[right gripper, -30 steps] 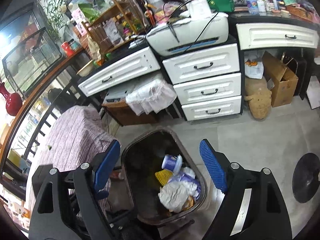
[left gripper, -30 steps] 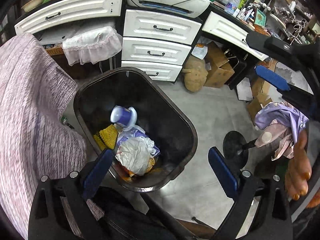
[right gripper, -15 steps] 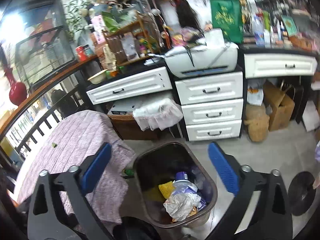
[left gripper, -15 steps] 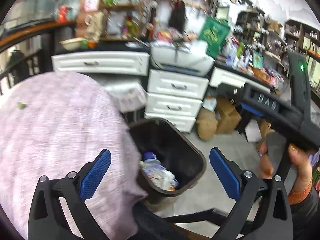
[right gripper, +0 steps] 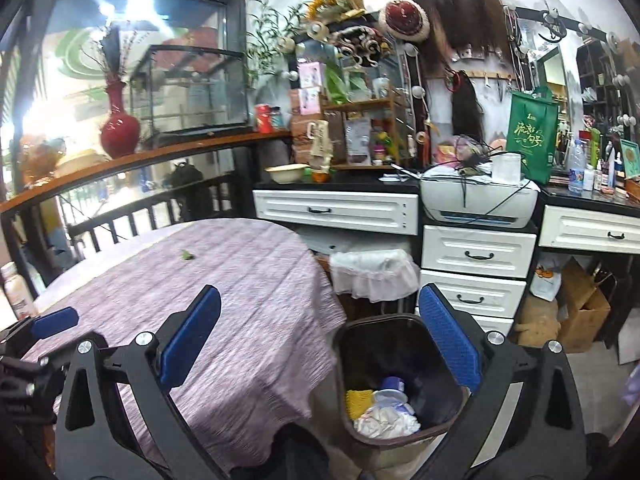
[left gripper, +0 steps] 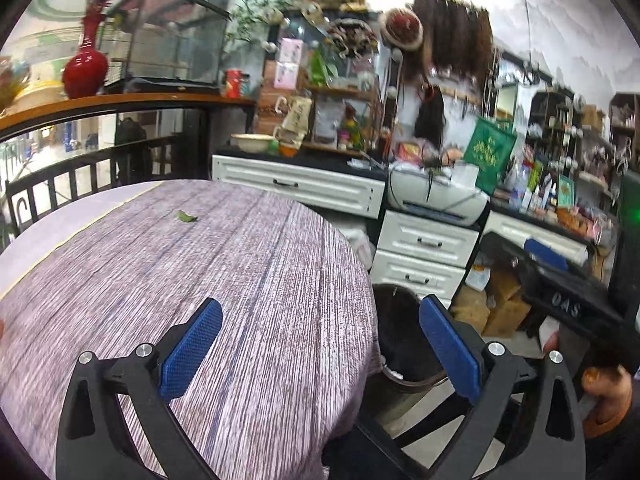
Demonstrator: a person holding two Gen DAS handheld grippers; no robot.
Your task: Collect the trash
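Both sets of tongs stand spread wide with nothing between their blue pads: the left gripper (left gripper: pixel 318 344) hangs over the near edge of the round table (left gripper: pixel 160 264), and the right gripper (right gripper: pixel 320 336), whose jaws have just been opening to full width, hangs over the gap between that table and the trash bin (right gripper: pixel 352 344). Far back on the striped purple cloth lies a small green scrap (right gripper: pixel 186 255), alone and well apart from both grippers. Beside the table's right edge, on the floor, stands the dark bin, already holding crumpled white paper (right gripper: pixel 384 418), a yellow mesh piece (right gripper: pixel 357 400) and a blue-capped cup (right gripper: pixel 392 385). White drawers (right gripper: pixel 476 256) rise behind it.
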